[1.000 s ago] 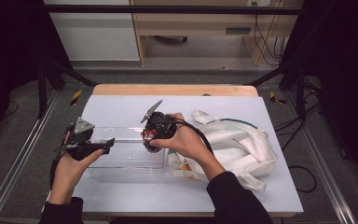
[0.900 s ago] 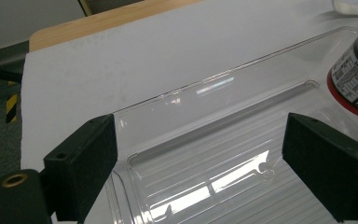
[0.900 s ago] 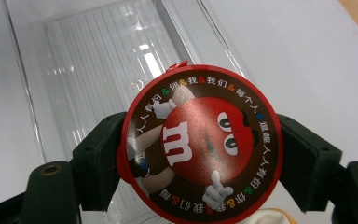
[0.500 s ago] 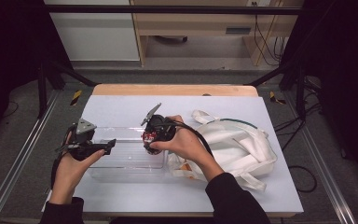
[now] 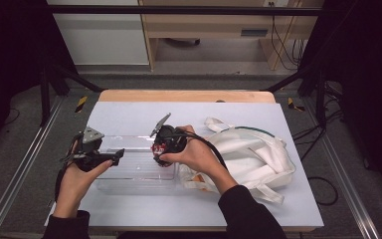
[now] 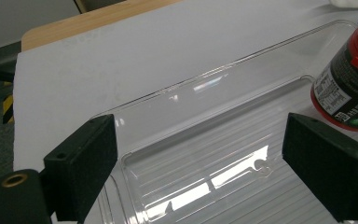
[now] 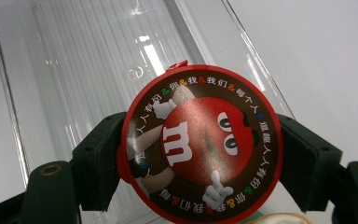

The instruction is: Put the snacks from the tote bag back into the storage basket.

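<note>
Nothing had shifted since the earlier frame: your right tool (image 7: pixel 200 158) still clamped the round red candy tub (image 7: pixel 200 144) over the clear plastic tray (image 5: pixel 129 172); your left tool (image 6: pixel 205 163) gaped empty. A slanted release risked the tub tipping. The white surface (image 5: pixel 129 117) also carried a white cloth bag (image 5: pixel 253 154).

Lab recording bay, metal frame rails (image 5: pixel 15 184), trailing cables (image 5: pixel 323 181), white-topped table (image 5: pixel 144 114), dark surround
</note>
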`<state>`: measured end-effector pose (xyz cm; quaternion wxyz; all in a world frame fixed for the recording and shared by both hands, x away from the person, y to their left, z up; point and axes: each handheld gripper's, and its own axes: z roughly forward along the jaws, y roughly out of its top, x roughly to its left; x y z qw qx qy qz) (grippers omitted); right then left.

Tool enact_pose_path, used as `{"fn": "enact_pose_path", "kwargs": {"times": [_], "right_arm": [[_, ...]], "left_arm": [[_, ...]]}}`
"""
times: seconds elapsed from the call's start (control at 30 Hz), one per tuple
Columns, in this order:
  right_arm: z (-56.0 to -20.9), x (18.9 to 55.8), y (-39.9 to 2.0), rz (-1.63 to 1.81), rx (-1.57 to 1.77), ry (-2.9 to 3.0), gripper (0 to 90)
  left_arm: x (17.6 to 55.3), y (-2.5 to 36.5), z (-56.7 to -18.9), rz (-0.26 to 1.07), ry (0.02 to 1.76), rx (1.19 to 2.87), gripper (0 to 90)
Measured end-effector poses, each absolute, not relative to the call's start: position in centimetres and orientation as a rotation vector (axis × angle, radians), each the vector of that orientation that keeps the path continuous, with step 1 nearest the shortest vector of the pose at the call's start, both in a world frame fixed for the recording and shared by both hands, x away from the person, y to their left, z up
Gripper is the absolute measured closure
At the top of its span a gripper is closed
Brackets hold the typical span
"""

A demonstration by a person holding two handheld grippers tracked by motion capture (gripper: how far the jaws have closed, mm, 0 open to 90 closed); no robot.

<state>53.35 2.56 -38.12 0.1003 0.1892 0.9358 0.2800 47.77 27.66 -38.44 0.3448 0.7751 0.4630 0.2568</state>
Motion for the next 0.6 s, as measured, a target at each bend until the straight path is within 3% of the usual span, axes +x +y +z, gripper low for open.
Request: {"fn": "enact_pose_path", "kwargs": {"times": [0.6], "right_arm": [[-38.99, 53.51, 2.58, 0.831, 0.582, 2.778, 24.9]], "left_arm": [[47.77, 27.61, -38.48, 0.667, 1.201, 2.018, 10.2]]}}
